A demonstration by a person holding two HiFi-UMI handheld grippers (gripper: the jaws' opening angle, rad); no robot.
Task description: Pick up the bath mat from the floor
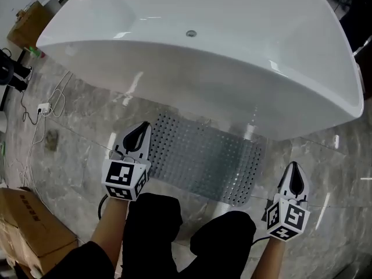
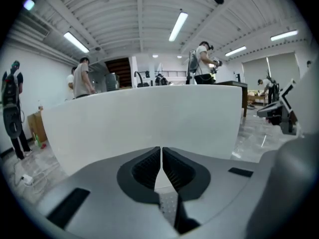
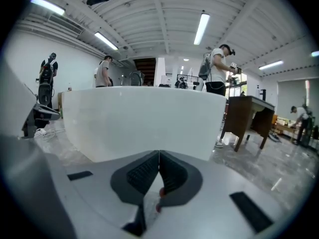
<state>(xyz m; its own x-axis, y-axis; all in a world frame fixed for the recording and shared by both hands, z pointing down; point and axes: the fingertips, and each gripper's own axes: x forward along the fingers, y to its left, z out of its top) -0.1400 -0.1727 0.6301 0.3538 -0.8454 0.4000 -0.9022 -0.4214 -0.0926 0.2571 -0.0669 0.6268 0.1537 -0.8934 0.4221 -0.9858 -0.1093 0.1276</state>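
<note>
Flanking the bath mat point(image 1: 203, 161), left tool point(image 1: 143, 127) and right tool point(image 1: 293, 167) are closed, empty.

The left gripper point(image 1: 143, 128) and right gripper point(image 1: 293, 167) are pale grey shells with black ribbed pads point(image 2: 145, 166), each bearing a cube point(image 1: 125, 180) of black-and-white square markers. The person wears black trousers point(image 1: 157, 228).

- My head camera looks steeply down from above on the bathtub point(image 1: 261, 92), the bath mat point(image 1: 203, 156) and the floor point(image 1: 70, 156).
- The camera on my left gripper point(image 2: 162, 152) sits low, facing the bathtub's white side from close by.
- The camera on my right gripper point(image 3: 159, 156) faces the same wall; all three views share the bathtub.
</note>
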